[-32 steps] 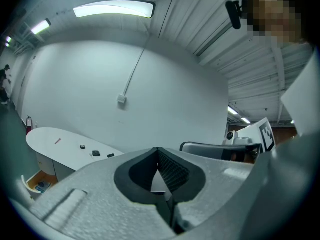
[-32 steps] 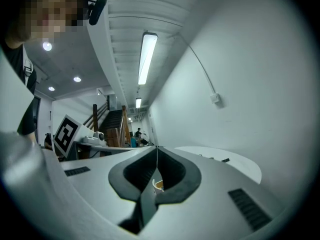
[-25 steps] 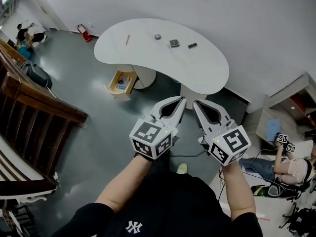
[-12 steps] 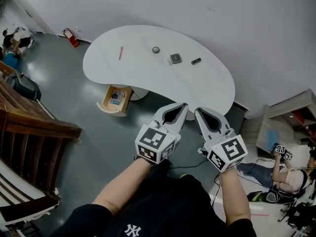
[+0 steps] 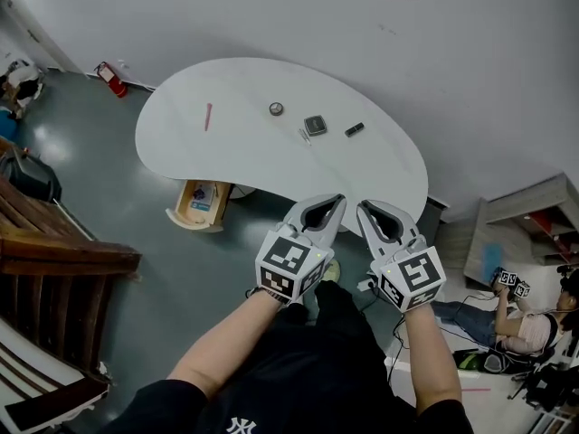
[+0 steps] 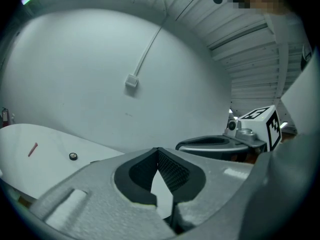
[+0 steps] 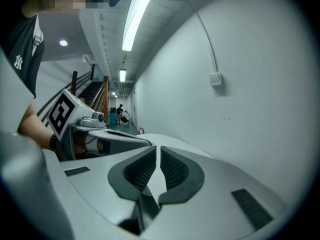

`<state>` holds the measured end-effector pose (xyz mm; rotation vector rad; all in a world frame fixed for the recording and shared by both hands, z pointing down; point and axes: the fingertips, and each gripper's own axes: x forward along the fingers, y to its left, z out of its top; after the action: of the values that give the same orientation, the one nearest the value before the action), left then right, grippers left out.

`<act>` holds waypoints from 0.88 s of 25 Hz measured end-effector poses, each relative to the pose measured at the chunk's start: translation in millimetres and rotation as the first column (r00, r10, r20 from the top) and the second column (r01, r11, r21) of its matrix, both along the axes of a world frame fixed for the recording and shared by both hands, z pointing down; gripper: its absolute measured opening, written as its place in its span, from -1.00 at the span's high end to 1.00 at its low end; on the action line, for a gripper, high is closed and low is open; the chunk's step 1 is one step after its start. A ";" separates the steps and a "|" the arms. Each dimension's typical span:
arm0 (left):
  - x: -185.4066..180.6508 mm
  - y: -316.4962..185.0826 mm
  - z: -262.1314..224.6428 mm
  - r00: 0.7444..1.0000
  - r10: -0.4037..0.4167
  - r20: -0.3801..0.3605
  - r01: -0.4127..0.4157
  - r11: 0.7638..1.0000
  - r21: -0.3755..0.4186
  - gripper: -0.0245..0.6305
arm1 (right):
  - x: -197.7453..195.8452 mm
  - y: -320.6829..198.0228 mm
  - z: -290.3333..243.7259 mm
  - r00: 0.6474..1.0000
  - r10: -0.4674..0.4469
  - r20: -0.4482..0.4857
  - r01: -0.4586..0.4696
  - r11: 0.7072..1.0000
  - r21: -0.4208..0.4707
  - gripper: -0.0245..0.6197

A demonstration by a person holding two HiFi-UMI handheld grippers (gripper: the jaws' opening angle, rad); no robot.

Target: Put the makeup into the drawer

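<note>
Where glossy grey floor [image 5: 136,269] meets a plain white wall [image 5: 434,52] in the head view, a smooth white bean-shaped worktop [image 5: 235,156] carries the makeup at upper centre: pink stick [image 5: 208,116], round compact [image 5: 276,108], square compact [image 5: 315,125], dark tube [image 5: 354,129]. An open wooden drawer [image 5: 197,204] juts out below its left edge. Left tool [image 5: 336,201] and right tool [image 5: 362,208] sit mid-frame. In the left gripper view, ribbed black pads [image 6: 172,171] meet at their tips, empty. The right gripper view shows its pads together, also empty.

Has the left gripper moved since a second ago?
Yes. The left gripper has moved toward the table; its tips now overlap the table's near edge in the head view.
</note>
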<state>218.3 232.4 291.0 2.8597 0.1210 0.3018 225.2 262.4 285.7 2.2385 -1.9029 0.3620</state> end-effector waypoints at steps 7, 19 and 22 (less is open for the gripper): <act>57.3 -24.4 25.2 0.999 -0.014 0.040 0.014 1.000 0.008 0.90 | 61.8 -28.1 30.7 0.997 -0.055 -0.060 0.050 0.995 -0.084 0.79; 152.0 -67.1 90.0 0.985 -0.110 0.135 0.108 0.994 0.027 0.90 | 163.9 -70.9 105.3 0.961 -0.249 -0.122 0.213 0.944 -0.251 0.65; 169.6 -78.4 107.5 0.978 -0.136 0.157 0.134 0.991 0.022 0.90 | 182.7 -82.3 127.3 0.948 -0.296 -0.122 0.252 0.925 -0.284 0.63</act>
<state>387.8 153.9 398.5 2.8240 -0.1059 0.5009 407.9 180.1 413.0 1.7474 -1.9190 0.3536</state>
